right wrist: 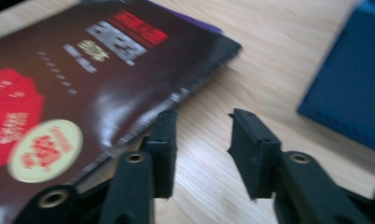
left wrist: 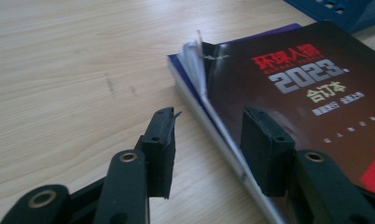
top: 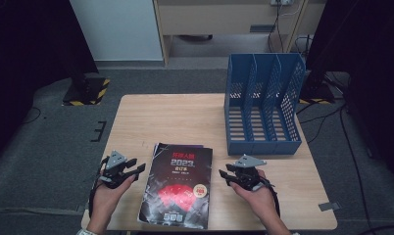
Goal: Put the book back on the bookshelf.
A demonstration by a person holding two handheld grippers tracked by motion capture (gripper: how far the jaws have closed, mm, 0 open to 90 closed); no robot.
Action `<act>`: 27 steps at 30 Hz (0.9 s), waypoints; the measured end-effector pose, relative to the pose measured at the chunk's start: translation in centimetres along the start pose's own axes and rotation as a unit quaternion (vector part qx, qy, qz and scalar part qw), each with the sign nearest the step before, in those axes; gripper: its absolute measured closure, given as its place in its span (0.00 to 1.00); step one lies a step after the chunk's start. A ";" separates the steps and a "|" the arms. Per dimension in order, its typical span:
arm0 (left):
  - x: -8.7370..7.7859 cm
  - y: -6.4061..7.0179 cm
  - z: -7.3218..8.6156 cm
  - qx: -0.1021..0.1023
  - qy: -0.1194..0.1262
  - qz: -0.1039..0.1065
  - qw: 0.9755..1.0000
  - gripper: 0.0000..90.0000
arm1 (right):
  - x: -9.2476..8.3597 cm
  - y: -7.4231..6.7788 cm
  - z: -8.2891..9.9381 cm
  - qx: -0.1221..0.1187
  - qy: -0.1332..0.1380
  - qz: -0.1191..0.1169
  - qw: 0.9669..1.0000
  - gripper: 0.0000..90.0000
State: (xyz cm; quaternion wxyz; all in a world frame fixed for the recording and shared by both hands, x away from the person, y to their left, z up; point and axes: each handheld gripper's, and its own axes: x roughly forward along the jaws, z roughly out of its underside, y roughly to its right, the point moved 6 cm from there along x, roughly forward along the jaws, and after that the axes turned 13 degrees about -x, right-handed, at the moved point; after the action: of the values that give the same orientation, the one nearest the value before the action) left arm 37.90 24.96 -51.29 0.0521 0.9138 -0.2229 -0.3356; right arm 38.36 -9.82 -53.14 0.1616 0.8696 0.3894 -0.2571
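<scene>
Light wooden table (top: 160,117) on grey carpet. Lying flat on it between the left gripper (top: 136,169) and the right gripper (top: 227,175): dark magazine (top: 178,191) atop a purple-edged booklet (left wrist: 185,77). Standing beyond the right gripper, well apart from the left: blue file rack (top: 263,105).

The high view looks down on the table (top: 136,117); both slightly blurred tool views closely share the book (left wrist: 307,98).

The right gripper view is blurred, so the book's (right wrist: 97,79) small print cannot be read; the blue file rack (right wrist: 349,93) is cut off by the edge.
</scene>
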 end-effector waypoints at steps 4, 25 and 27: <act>0.6 1.5 0.2 0.019 -0.013 0.003 1.000 0.64 | 0.4 -0.8 -0.4 -0.008 0.003 -0.015 1.000 0.68; 3.0 2.3 1.6 0.017 -0.059 0.017 0.998 0.51 | 4.0 -3.7 0.0 0.030 -0.030 -0.142 0.989 0.19; 3.1 2.4 1.7 0.017 -0.063 0.022 0.998 0.51 | 4.2 -3.7 0.0 0.039 -0.029 -0.150 0.987 0.19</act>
State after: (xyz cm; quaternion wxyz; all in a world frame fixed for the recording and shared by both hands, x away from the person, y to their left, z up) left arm 38.05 21.54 -53.84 0.0300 0.8867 -0.2510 -0.3873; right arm 37.96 -4.98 -55.89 0.0988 0.7989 0.5004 -0.3186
